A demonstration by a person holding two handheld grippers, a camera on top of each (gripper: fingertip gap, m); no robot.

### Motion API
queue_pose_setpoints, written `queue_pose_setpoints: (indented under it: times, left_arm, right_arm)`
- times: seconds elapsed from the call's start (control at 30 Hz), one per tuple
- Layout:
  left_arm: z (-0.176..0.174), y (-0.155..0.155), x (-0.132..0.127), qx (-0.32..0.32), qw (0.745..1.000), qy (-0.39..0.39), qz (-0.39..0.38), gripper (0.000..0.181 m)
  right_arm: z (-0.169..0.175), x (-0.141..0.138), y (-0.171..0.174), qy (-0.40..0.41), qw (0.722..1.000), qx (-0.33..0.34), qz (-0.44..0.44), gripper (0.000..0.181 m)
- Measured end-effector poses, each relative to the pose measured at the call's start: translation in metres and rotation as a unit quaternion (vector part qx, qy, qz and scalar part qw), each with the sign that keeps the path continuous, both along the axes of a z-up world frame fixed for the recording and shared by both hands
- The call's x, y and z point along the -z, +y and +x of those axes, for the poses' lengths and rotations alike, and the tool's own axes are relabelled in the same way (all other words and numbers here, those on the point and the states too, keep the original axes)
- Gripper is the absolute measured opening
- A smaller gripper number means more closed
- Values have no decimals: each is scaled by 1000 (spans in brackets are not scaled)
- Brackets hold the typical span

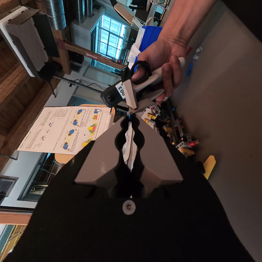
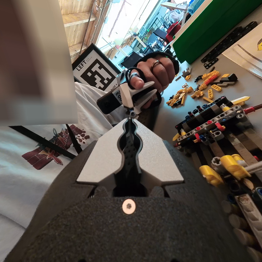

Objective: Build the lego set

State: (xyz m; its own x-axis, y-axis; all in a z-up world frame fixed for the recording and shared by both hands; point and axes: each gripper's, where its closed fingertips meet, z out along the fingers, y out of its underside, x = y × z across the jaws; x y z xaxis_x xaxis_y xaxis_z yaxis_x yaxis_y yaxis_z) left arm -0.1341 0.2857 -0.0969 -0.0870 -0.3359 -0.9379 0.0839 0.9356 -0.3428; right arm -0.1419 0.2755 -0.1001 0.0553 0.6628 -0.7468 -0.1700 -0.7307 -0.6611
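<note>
My left gripper [image 1: 129, 120] is shut on a small blue pin [image 1: 129, 117] at its fingertips. My right gripper [image 2: 131, 119] is shut on a small grey round connector [image 2: 132, 113]. The two grippers meet tip to tip in the air, and the pin and the connector touch. The right gripper also shows in the left wrist view [image 1: 133, 111], held by a hand. The left gripper shows in the right wrist view [image 2: 131, 109], also hand-held. A partly built black, grey and yellow lego model [image 2: 212, 124] lies on the grey table beside them; the left wrist view shows it too [image 1: 170, 127].
Loose yellow and black pieces [image 2: 198, 87] lie scattered beyond the model. A green box [image 2: 205, 35] stands behind them. A printed instruction sheet [image 1: 68, 127] stands propped up. A blue bin [image 1: 150, 35] is at the table's far end. A person in a white shirt [image 2: 35, 163] sits close. Both grippers' tips are close together, under 4 cm apart.
</note>
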Motion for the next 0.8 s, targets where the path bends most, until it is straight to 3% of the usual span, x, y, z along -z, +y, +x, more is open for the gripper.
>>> queue_pose_setpoints:
  times: [0.43,0.8]
  left_arm:
    - [1,-1,1,5,999,9,-32,3]
    - [2,-2,13,-12,999,28,28,3]
  right_arm:
    - [-1,-2,-1,14,1000,-8,-6,1]
    - [0,10,-5,-6,999,-24,-33,1]
